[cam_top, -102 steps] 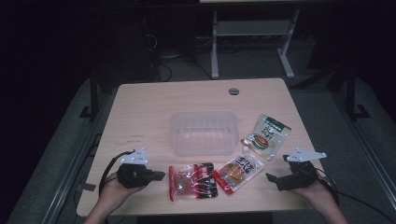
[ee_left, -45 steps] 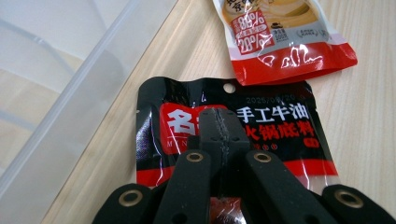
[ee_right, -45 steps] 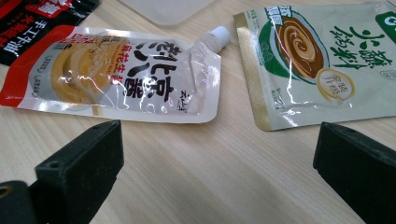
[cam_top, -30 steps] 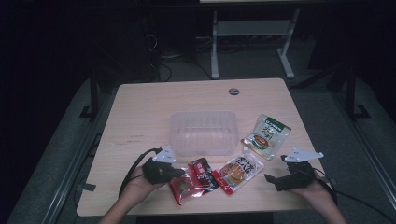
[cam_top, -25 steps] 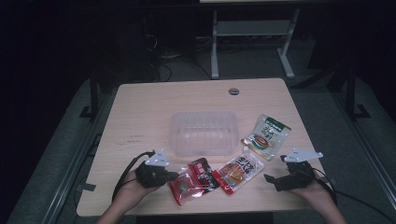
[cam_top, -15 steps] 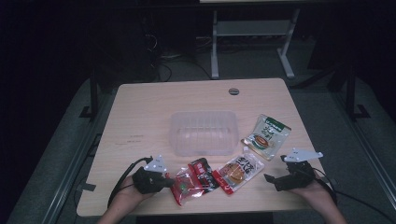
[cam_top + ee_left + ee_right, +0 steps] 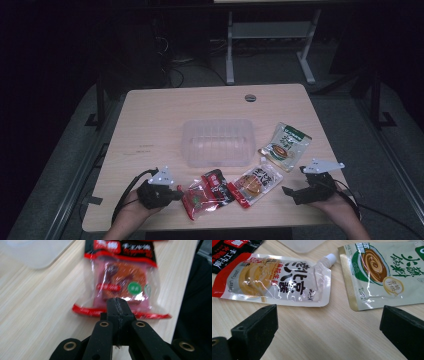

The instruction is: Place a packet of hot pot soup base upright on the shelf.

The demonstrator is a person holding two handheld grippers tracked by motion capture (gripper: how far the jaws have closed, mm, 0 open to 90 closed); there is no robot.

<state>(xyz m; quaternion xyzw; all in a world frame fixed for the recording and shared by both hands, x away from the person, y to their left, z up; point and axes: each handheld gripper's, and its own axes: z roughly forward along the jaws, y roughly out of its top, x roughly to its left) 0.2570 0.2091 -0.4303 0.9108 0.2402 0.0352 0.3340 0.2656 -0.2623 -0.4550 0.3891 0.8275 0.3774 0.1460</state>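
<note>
A red snack packet [image 7: 207, 194] lies near the table's front edge. My left gripper [image 7: 177, 195] is at its left end. In the left gripper view the jaws are shut on the packet's [image 7: 120, 277] near seam, left gripper [image 7: 117, 303]. A spouted sauce pouch [image 7: 257, 181] lies just right of the packet. Behind the spouted pouch lies a green and white pouch [image 7: 285, 146]. My right gripper [image 7: 295, 192] rests open on the table at the front right. In the right gripper view, the right gripper [image 7: 328, 327] faces the spouted pouch [image 7: 277, 280] and the green pouch [image 7: 384, 272], with bare wood between its jaws.
A clear plastic container [image 7: 218, 142] stands open at the table's middle, behind the packets; its corner [image 7: 32, 252] is left of the red packet. A round cable hole [image 7: 250, 97] is at the back. The table's front edge [image 7: 200, 227] runs close under both hands.
My left gripper came in from the left and shut on the red packet's end. It then drew back slightly left and toward the front edge, turning the packet. The right gripper stayed still.
</note>
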